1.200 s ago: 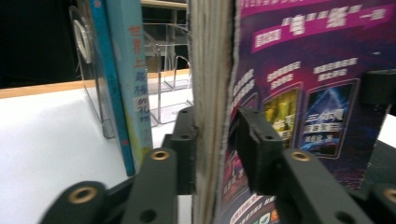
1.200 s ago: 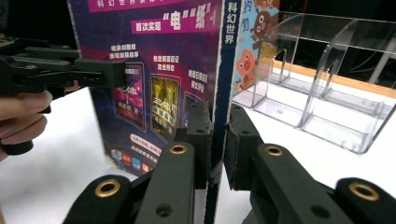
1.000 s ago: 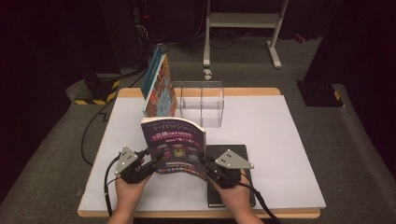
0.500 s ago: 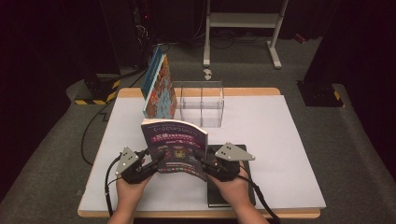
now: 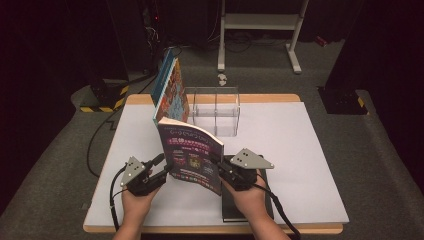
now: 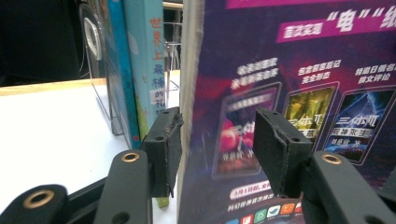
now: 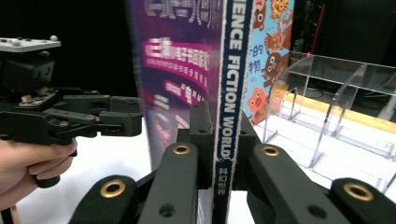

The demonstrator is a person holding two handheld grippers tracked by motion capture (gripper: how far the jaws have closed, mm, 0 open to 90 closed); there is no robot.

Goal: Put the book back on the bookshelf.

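Two grippers, right gripper (image 7: 219,135) clamping magazine (image 5: 192,155)

A white-topped wooden bench (image 5: 300,150) is carrying a clear acrylic divided rack (image 5: 215,110) near its far edge, upright colourful picture books (image 5: 170,90) standing just beside that rack's left end, and a flat black book (image 5: 250,210) lying at the near edge.

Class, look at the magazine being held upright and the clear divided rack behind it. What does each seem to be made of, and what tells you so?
The magazine: probably paper with a glossy printed cover; a thin spine, stacked page edges and a sheen on the cover show. The rack: likely clear acrylic or similar rigid plastic; it is see-through, with bright glinting edges and flat dividers.
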